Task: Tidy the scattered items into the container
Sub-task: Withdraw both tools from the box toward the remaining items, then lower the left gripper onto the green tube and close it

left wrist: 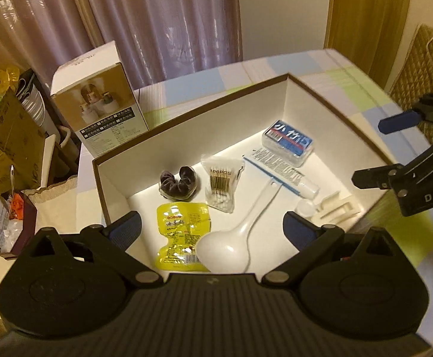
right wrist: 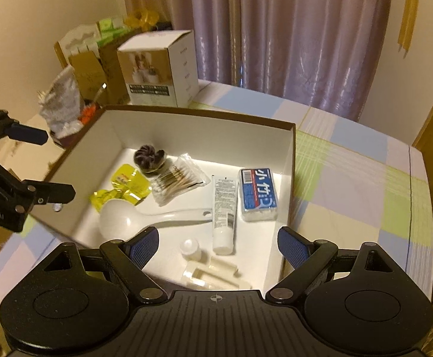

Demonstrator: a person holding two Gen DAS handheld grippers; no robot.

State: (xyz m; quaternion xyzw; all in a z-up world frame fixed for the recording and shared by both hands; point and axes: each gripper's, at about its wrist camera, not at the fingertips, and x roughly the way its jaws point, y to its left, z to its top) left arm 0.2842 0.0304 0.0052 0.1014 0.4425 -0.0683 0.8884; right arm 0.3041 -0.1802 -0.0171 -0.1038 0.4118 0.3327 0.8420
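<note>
We find the container [left wrist: 192, 125], a white-lined box with brown rim, on the checked table [right wrist: 350, 172], directly beyond and below both grippers. Inside it lie the white ladle [left wrist: 234, 238], yellow packet [left wrist: 180, 238], dark scrunchie [left wrist: 179, 183], cotton swab bag [left wrist: 221, 184], tube [right wrist: 224, 208], blue-labelled case [right wrist: 257, 193], a small white bottle [right wrist: 190, 247] and a pale plastic piece [right wrist: 210, 273].

The left gripper [left wrist: 212, 232] stands wide open, nothing between its jaws, angled down over the box's near left end above the ladle bowl. The right gripper [right wrist: 218, 245] is likewise spread wide and empty, tilted down over the near right end above the bottle.

The left wrist view alone shows the right gripper from the side at the box's right rim; the right wrist view shows the left gripper at the left rim. A printed carton [right wrist: 160, 71] stands beyond the far left corner.
</note>
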